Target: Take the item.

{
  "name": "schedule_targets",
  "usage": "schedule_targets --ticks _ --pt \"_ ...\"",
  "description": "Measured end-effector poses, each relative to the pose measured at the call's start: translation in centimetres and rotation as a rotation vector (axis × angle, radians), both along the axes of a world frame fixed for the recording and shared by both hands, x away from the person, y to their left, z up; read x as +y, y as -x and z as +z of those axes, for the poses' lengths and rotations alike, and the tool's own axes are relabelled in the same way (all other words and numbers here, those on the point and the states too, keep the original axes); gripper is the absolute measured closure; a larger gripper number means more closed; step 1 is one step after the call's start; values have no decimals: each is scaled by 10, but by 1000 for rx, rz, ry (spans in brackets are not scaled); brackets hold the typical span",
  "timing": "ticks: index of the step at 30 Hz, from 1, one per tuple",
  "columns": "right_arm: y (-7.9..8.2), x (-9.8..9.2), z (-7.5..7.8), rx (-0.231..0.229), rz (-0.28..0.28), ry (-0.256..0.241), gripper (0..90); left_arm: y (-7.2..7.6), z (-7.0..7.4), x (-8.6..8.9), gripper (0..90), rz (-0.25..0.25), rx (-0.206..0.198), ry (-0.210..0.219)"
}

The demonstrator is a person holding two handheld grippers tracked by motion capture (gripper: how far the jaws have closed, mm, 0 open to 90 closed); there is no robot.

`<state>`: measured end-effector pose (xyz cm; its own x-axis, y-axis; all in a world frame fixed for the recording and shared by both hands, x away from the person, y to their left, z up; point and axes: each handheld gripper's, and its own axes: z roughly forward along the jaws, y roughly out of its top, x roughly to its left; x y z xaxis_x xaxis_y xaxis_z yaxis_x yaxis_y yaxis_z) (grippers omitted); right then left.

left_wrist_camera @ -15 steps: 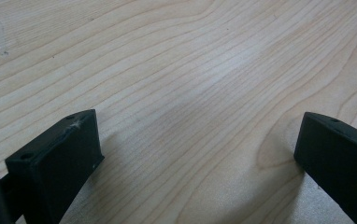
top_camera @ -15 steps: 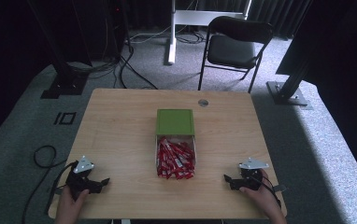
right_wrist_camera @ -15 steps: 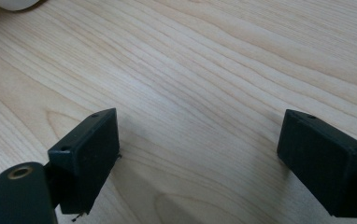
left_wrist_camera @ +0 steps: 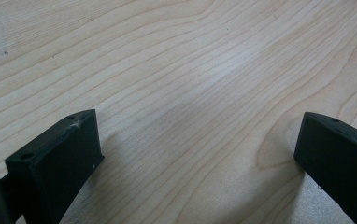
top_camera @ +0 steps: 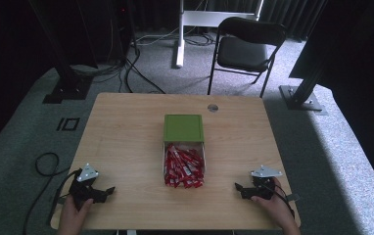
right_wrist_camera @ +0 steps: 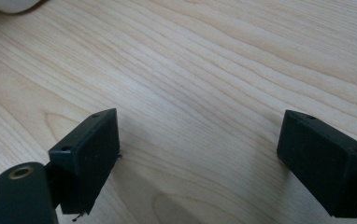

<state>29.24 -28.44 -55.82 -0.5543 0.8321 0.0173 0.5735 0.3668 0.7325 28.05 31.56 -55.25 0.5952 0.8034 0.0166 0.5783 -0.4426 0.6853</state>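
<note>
Grippers at the near corners, nothing in hand. The left gripper (top_camera: 107, 190) sits low on the table (top_camera: 126, 127), jaws spread wide over bare wood in the left gripper view. Over on the other side, the right gripper (top_camera: 237, 187) shows the same, jaws apart and empty, grain between them in the right gripper view. Both point inward toward the middle, where a clear box (top_camera: 164, 161) holds a heap of red packets (top_camera: 184, 167), just in front of a green lid (top_camera: 183, 128) that touches its far end. Both tools are well apart from that box. My read: the work looks barely begun, with no packet gripped and none lying outside the box. Everything is left to do, starting with a reach to the centre.
</note>
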Motion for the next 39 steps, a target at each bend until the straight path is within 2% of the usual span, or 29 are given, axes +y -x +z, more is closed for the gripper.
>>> schedule_targets --ticks 5,13,16,28,39 --pt "0 -8 1 11 -37 -54 154 0 0 0 15 0 0 0" --pt "0 -17 5 1 -88 -29 174 0 0 0 15 0 0 0" --pt "0 -20 9 -4 -98 -38 174 0 0 0 15 0 0 0" --pt "-1 -22 27 -35 -103 -43 173 0 0 0 14 0 0 0" --pt "-2 -14 54 -84 -95 -89 173 0 0 0 15 0 0 -1"
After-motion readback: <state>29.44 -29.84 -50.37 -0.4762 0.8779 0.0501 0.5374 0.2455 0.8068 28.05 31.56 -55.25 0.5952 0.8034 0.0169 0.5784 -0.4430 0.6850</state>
